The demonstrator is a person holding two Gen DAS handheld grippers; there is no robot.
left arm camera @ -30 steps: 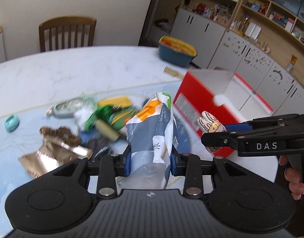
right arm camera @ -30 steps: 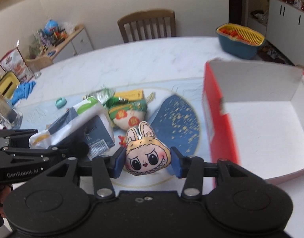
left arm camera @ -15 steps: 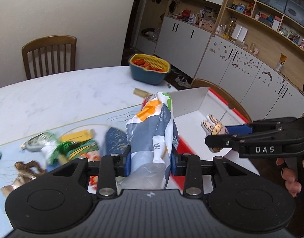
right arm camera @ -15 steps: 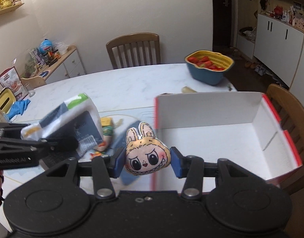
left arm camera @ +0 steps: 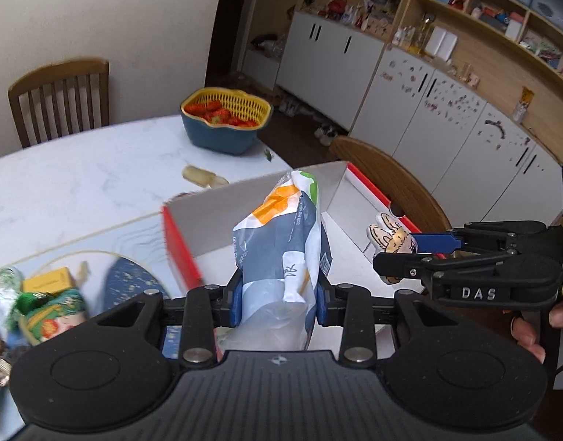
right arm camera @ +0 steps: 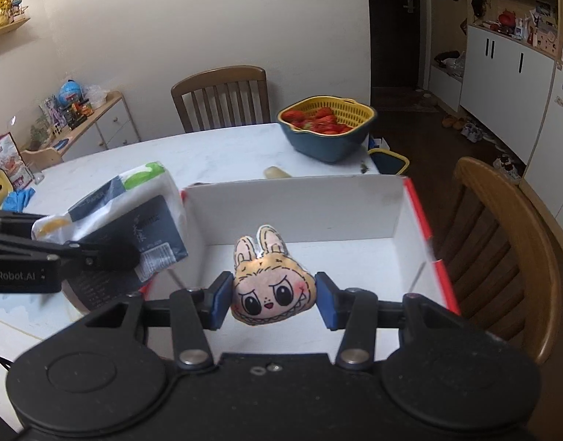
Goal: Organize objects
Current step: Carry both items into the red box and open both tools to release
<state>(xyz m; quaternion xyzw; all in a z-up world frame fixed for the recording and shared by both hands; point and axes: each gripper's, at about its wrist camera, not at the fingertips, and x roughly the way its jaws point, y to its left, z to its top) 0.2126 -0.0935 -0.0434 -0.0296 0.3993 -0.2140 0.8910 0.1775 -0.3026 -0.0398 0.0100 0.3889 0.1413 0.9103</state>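
Now we look into the red box (right arm camera: 415, 198) with white inner walls, standing open on the counter (right arm camera: 222, 154); the floor that shows is bare. Our right gripper (right arm camera: 273, 296) has its jaws clamped on the plush face (right arm camera: 272, 286), held over the box. Our left gripper (left arm camera: 277, 296) has its jaws pressed on the tissue pack (left arm camera: 285, 235) above the box's near wall. Beyond, a yellow-and-blue basket (right arm camera: 327, 125) holds strawberries.
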